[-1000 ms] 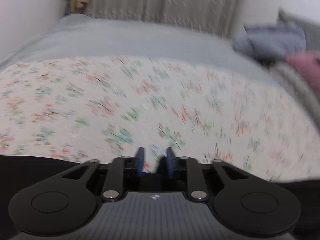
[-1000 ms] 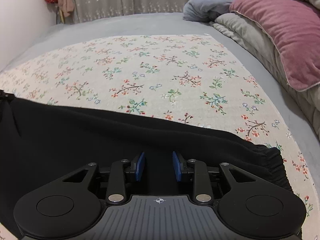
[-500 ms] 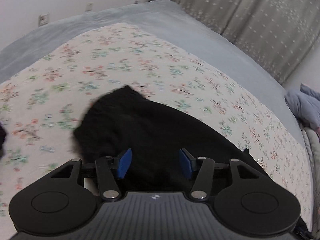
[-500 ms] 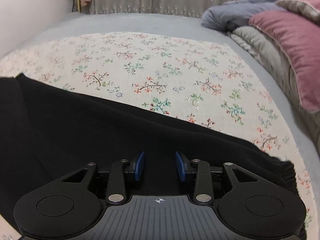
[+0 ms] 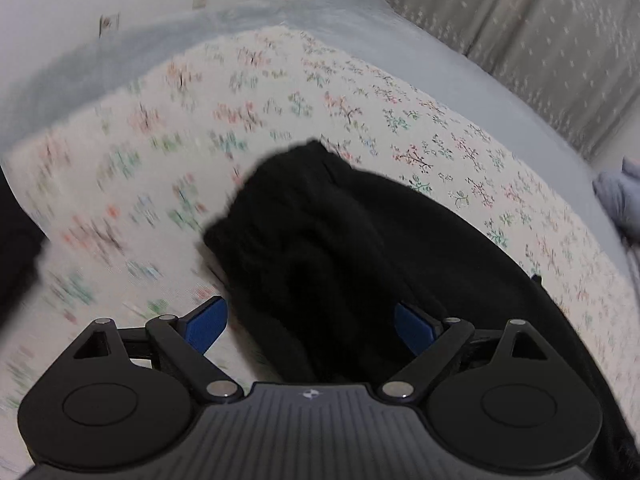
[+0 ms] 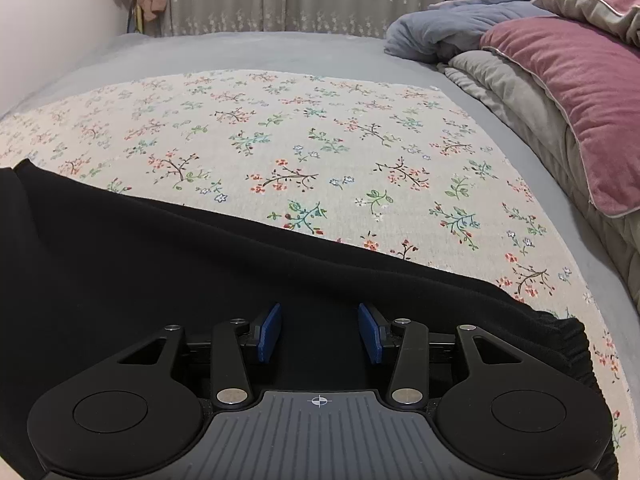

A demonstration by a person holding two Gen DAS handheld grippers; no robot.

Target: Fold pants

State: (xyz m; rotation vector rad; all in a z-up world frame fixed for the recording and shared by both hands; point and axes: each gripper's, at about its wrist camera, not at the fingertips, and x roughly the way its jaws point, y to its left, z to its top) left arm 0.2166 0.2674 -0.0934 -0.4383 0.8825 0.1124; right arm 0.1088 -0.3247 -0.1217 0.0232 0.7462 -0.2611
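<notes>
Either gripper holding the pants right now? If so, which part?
Nothing held. Left gripper and right gripper both have jaws open above the black pants, which lie on the floral sheet.

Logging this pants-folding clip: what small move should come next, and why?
Probably lower the left hand-held gripper and close on the bunched end of the black fabric pants: its blue pads are wide open astride that end, gripping nothing. The right hand-held gripper is open too.

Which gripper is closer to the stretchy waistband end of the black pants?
Right. The right gripper hangs open over the black pants with the ribbed waistband just off to its right. The left gripper, also open, faces the other, bunched end, with no waistband in its view.
</notes>
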